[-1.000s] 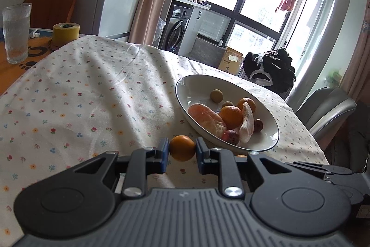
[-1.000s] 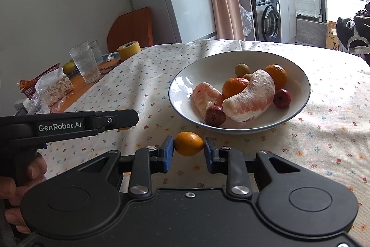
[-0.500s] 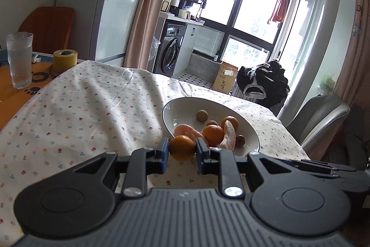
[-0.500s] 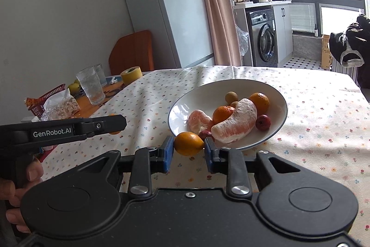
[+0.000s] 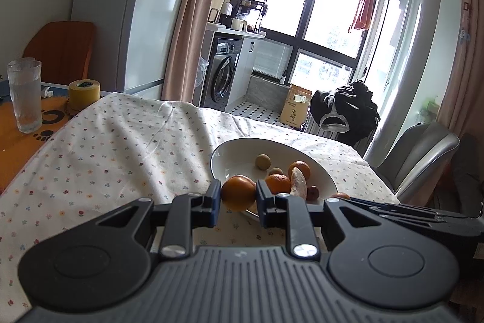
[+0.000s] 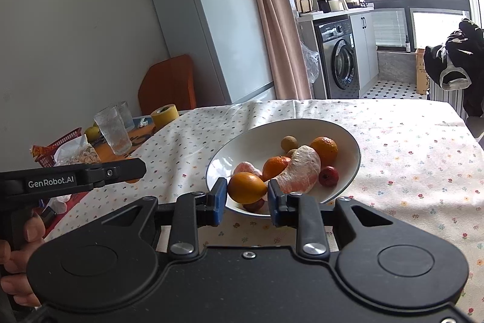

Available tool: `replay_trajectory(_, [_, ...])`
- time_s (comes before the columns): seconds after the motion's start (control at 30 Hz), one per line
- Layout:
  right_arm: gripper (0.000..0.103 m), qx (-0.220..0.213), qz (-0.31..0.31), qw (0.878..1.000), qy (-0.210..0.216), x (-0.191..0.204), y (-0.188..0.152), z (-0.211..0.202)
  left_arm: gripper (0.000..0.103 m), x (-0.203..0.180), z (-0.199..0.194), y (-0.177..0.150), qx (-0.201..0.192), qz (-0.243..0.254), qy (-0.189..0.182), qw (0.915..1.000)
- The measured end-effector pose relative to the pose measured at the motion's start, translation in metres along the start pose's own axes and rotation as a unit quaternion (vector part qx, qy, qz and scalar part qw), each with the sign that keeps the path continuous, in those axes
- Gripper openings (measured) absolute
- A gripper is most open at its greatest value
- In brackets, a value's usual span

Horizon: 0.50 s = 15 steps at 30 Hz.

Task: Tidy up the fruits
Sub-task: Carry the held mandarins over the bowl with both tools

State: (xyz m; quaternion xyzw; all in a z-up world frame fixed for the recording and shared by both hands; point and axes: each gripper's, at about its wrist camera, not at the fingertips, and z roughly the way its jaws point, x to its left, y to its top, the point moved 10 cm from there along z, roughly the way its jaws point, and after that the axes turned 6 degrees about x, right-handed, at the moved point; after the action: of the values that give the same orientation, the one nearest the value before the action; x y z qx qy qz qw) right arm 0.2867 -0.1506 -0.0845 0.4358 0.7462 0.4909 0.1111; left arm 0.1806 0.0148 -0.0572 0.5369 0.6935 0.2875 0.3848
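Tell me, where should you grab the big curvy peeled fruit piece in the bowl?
Probably come from above and pinch the peeled piece across its thick middle. It lies long and curved atop other fruit, and the bowl wall blocks a sideways reach.

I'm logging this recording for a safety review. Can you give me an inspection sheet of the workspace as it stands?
Surface: flowered tablecloth, creased.
Job's things: white bowl holding oranges, a peeled pomelo segment and small fruits.
Clutter: glasses, yellow tape roll, red basket.
Grippers: left gripper shut on a small orange; right gripper shut on a small orange-yellow fruit.
Cables: nothing seen.
Surroundings: fridge, washing machine, grey chair.
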Motion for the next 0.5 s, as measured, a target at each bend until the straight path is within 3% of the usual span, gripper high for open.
replay_trajectory(0.5, [0.027,-0.015,0.007,0.999,-0.029,-0.038,0.031,0.018,0.023,-0.012,0.033,0.029,0.011,0.041,-0.005,0.9991])
